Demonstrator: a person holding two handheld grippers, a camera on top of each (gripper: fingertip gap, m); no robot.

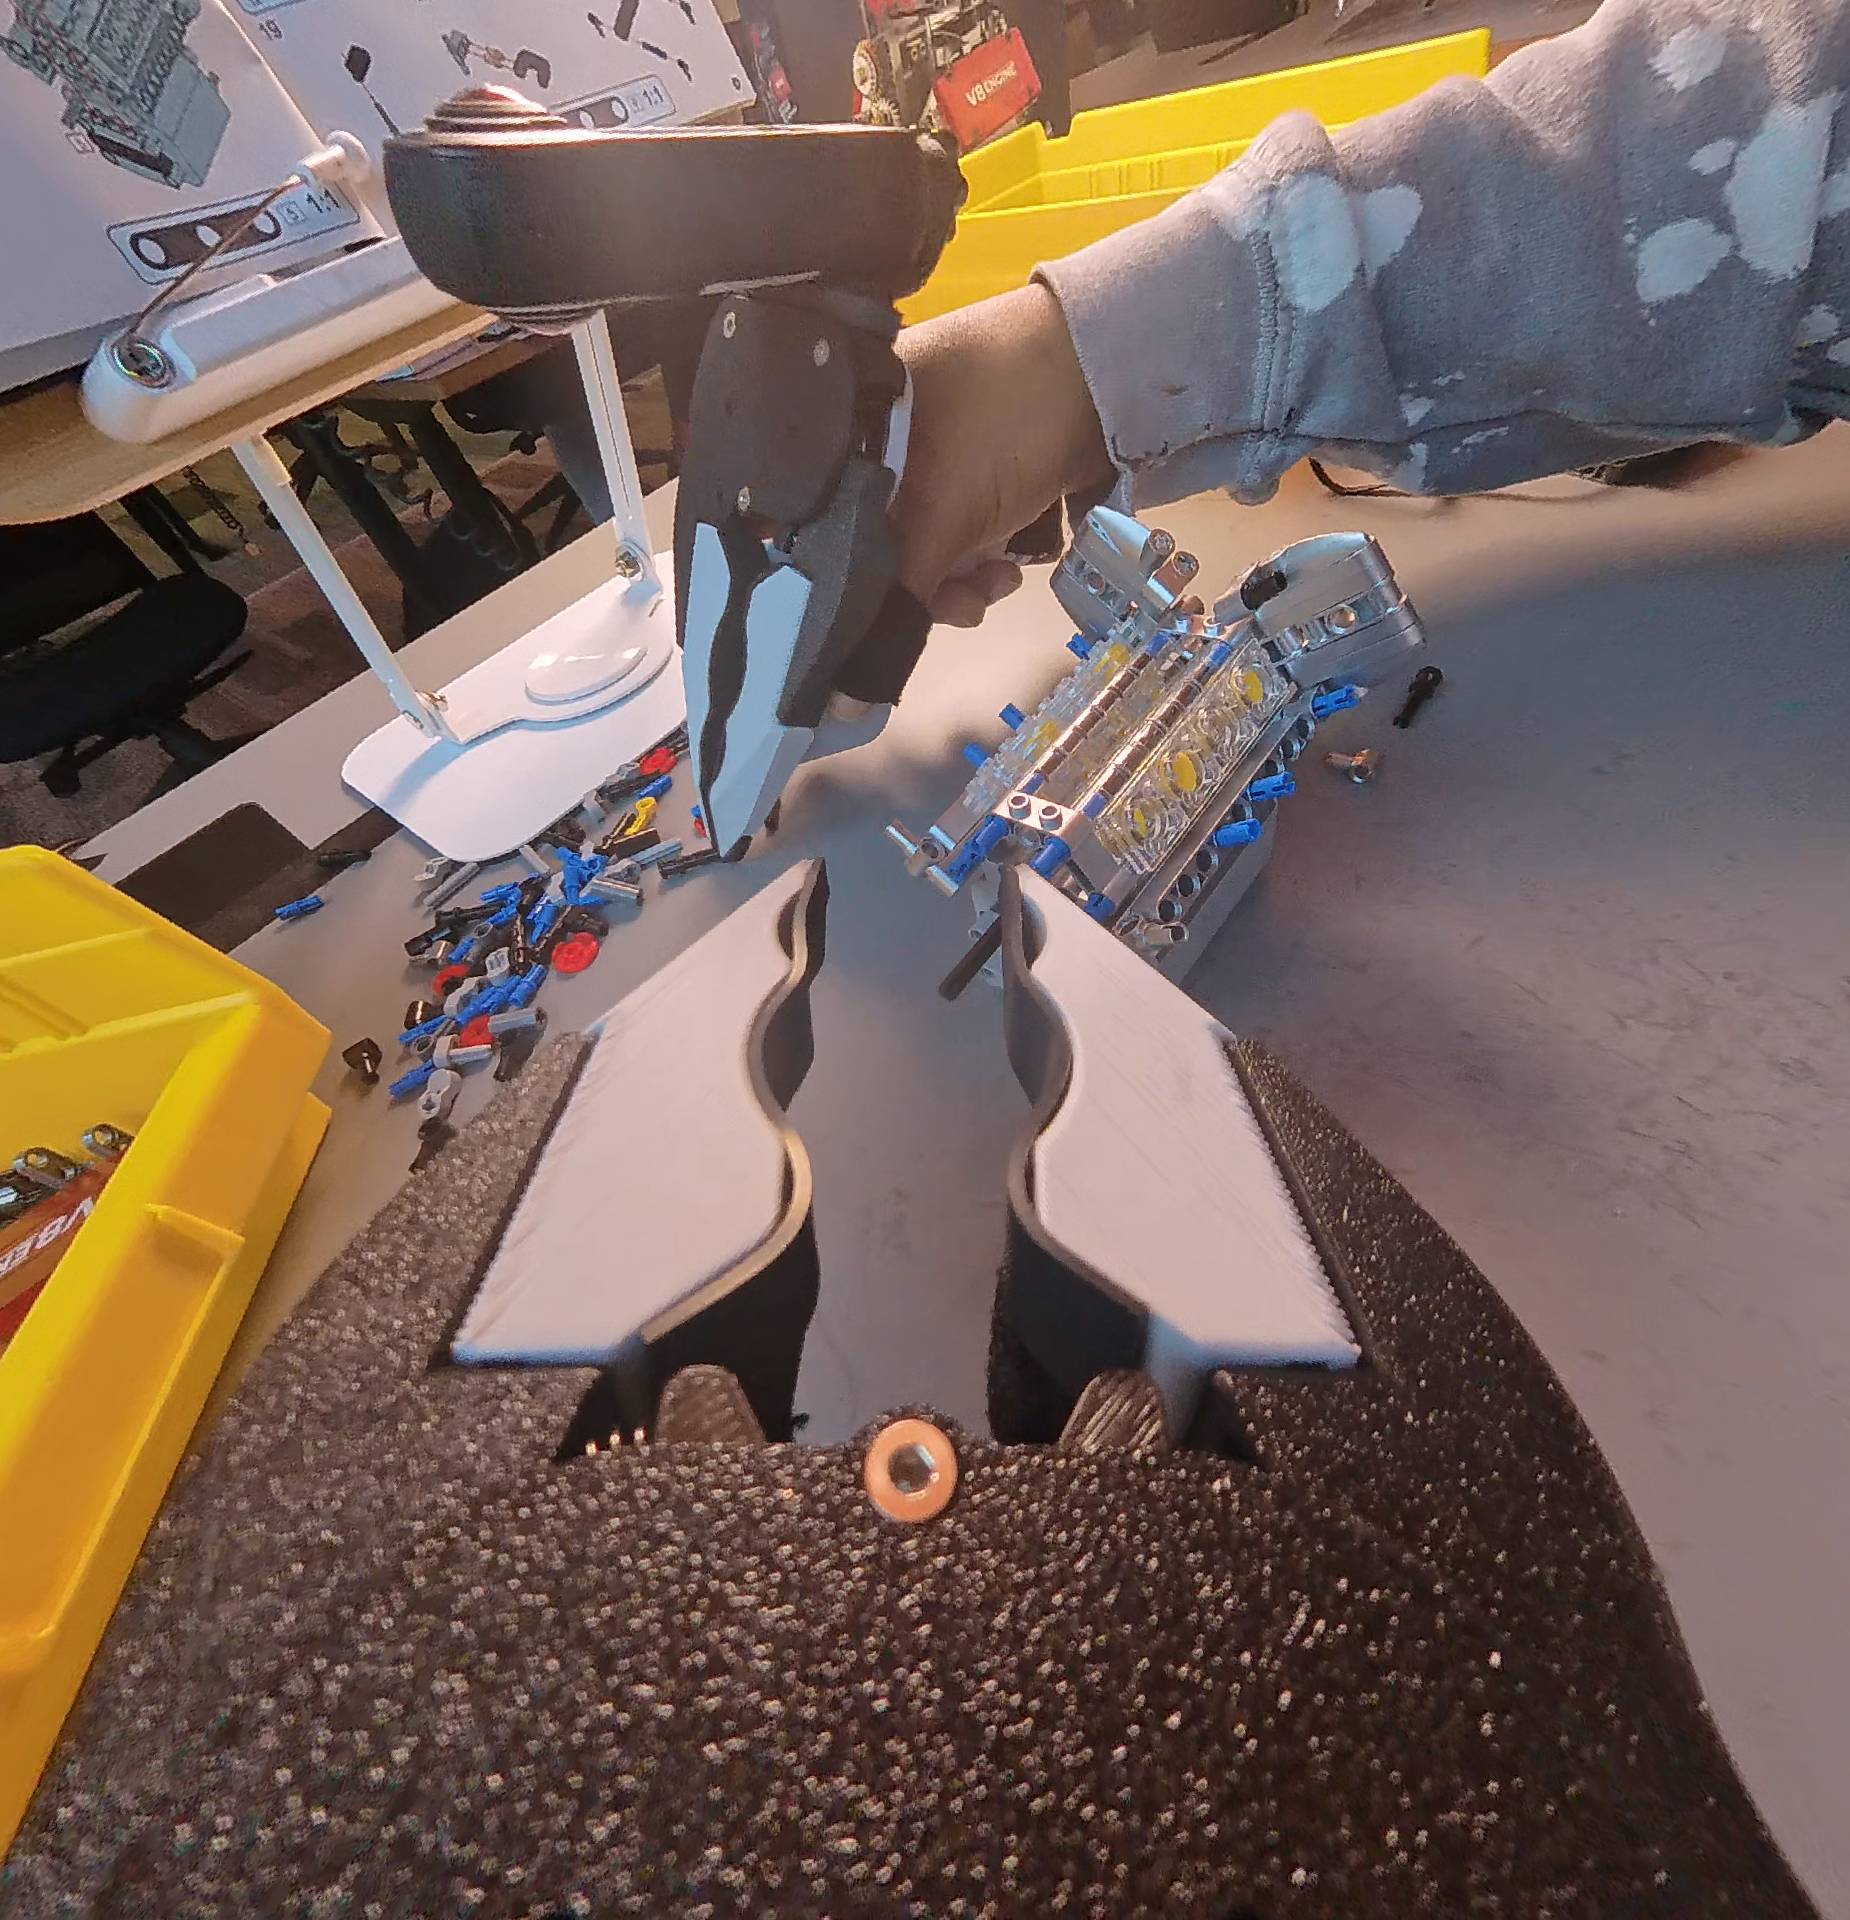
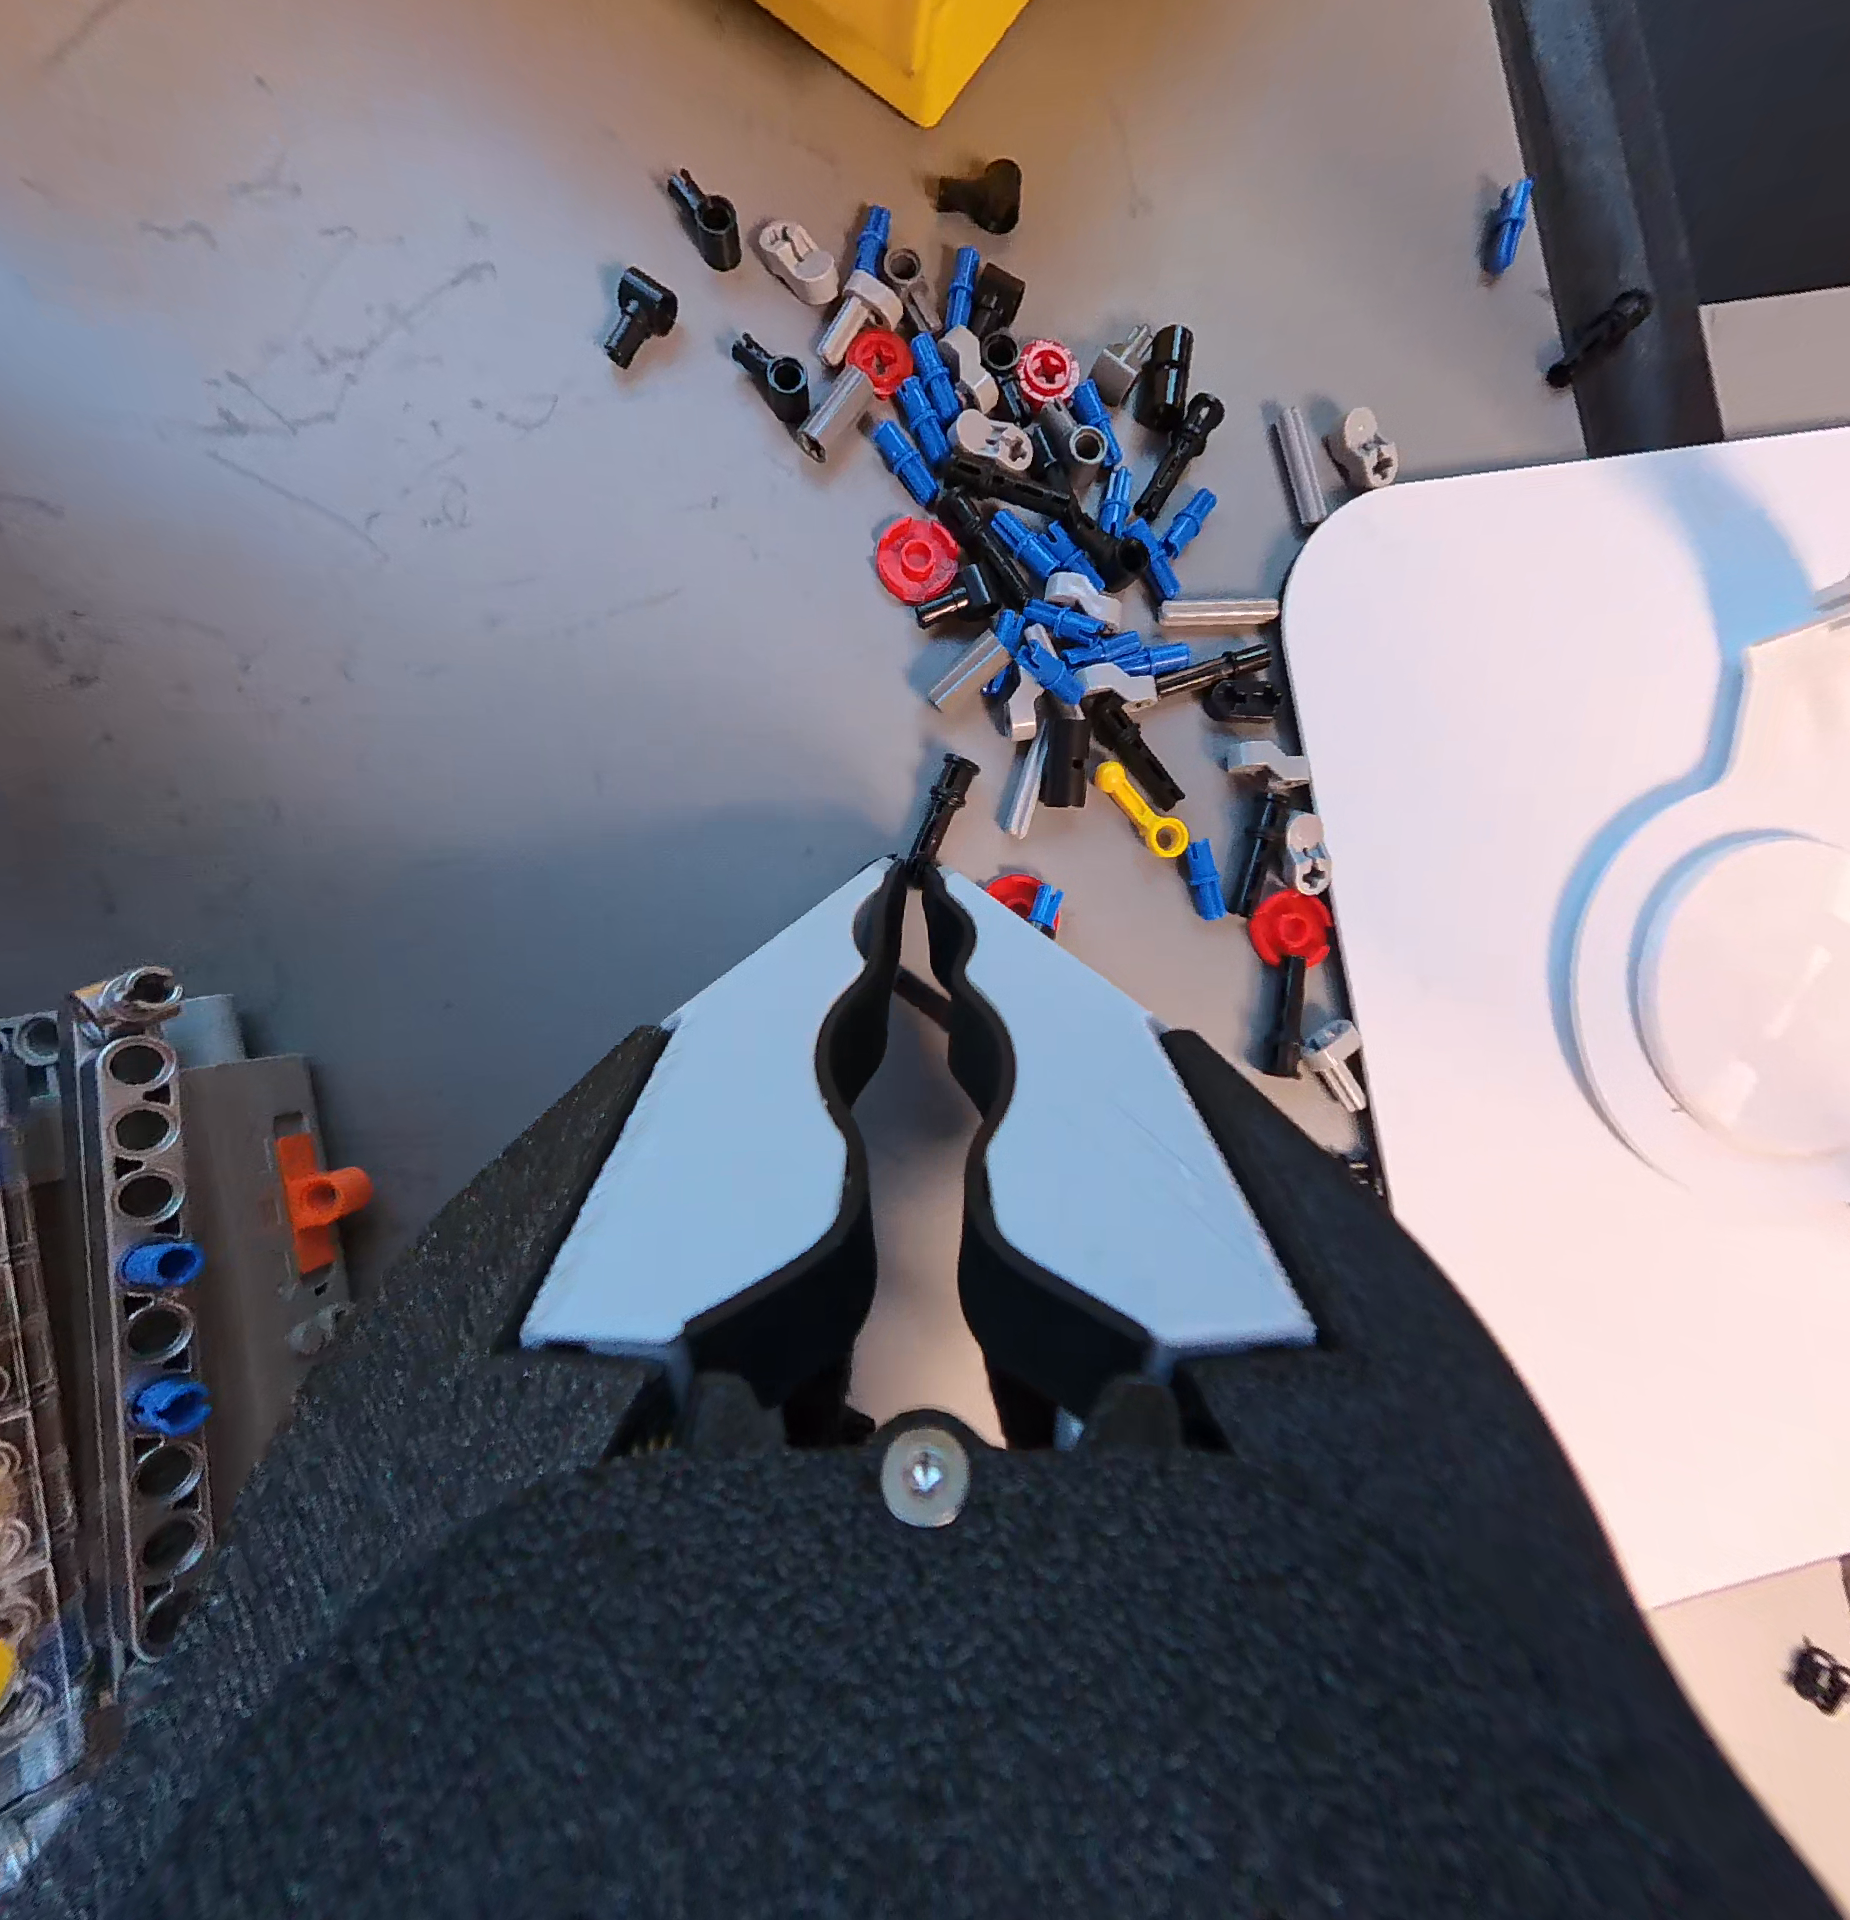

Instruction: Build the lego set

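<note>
Two grippers: right gripper [image 2: 913, 871] pinches a black pin [image 2: 940, 802]; left gripper [image 1: 919, 871] gapes, perhaps touching the brick engine [image 1: 1139, 769].

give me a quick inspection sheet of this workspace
surface: scuffed grey tabletop
job's things: grey brick-built engine model; scattered pile of small blue, black, grey and red plastic pins
clutter: yellow plastic bin; white stand base
grippers: left gripper open, empty, beside the model; right gripper shut on thin black plastic pin
cables: thin wire on the stand
surroundings: person's grey sleeve; instruction pages
</note>
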